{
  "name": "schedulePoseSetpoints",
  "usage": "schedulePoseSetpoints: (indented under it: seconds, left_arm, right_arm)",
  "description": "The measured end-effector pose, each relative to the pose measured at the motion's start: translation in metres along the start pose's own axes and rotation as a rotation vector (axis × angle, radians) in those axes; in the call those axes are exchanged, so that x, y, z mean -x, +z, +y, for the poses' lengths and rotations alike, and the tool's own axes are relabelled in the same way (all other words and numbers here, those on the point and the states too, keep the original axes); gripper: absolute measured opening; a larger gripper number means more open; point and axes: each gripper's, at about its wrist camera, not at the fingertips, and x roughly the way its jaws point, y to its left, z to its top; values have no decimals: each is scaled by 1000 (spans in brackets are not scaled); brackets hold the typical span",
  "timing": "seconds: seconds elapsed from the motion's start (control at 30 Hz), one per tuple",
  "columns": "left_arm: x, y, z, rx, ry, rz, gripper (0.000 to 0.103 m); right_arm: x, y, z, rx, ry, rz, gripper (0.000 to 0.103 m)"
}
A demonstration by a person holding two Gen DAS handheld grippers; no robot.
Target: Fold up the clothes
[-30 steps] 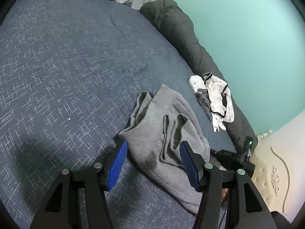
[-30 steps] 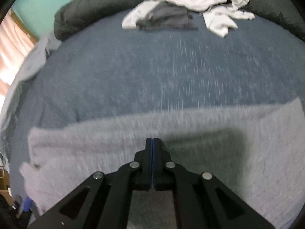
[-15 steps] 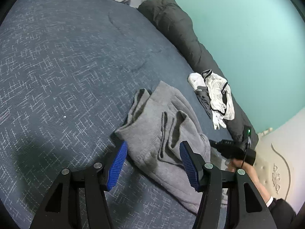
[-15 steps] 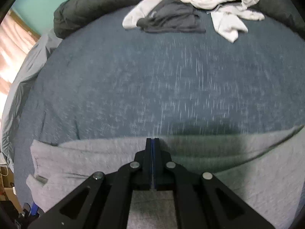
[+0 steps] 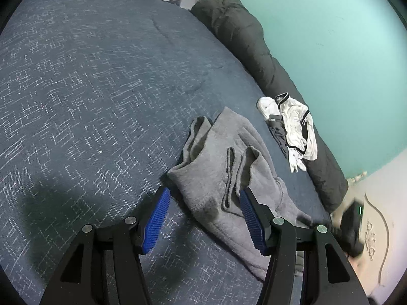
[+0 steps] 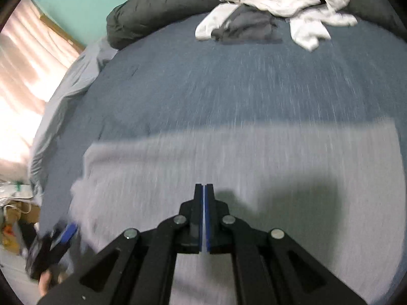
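My left gripper (image 5: 203, 203) hangs over the dark blue patterned bedspread (image 5: 89, 89) with its blue ribbed pads (image 5: 156, 219) spread wide apart, holding nothing. Between and just ahead of those pads lies the crumpled grey fleece garment (image 5: 223, 178), bunched in soft folds, one edge reaching back under my right-hand finger. Farther ahead and to the right, a small heap of white and dark grey clothes (image 5: 292, 129) rests against a long dark rolled quilt (image 5: 254, 50) that runs along the teal wall (image 5: 330, 38).

My right gripper (image 6: 204, 190) has its jaws pressed together, only a thin blue line showing between them. The same grey fleece garment (image 6: 229, 165) spreads broad and flat beneath and ahead of the tips, heavily blurred; whether a fold of it is pinched between them I cannot tell. Beyond it lies bare bedspread (image 6: 229, 89), then the heap of white and dark grey clothes (image 6: 267, 7) far ahead. Low to my left, a hand (image 6: 45, 283) grips the other tool, blurred.
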Motion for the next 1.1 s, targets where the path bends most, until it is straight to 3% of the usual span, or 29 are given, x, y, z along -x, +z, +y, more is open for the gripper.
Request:
schedulePoseSetpoints:
  seconds: [0.17,0.3,0.43,0.5,0.63,0.93,1.1]
  left_arm:
    - [2,-4,0,-5,6,2,62]
    - [1,-7,0,-10,17,5,62]
    - [-3,-12,-1,-18,25,23,62]
    - [-3,-13,-1,-26,28,31,63]
    - [-7,-16,2,-17,5,63,67]
    - [-29,-20,5,32,-48,94,82]
    - [-40,-17,3,33,-61,60,83]
  right_arm:
    - [4,-71,3,12,7,47,1]
    - [17,-95,0,-35,17,7,1]
    - [5,-105,0,-43,32,78,1]
    - [17,-109,-6,-96,86,30,1]
    - [45,-117,-3,-75,123,-47,1]
    - [52,-140,-18,-163,166,-55,1]
    - [69,-142,-27,-161,180,-80,1]
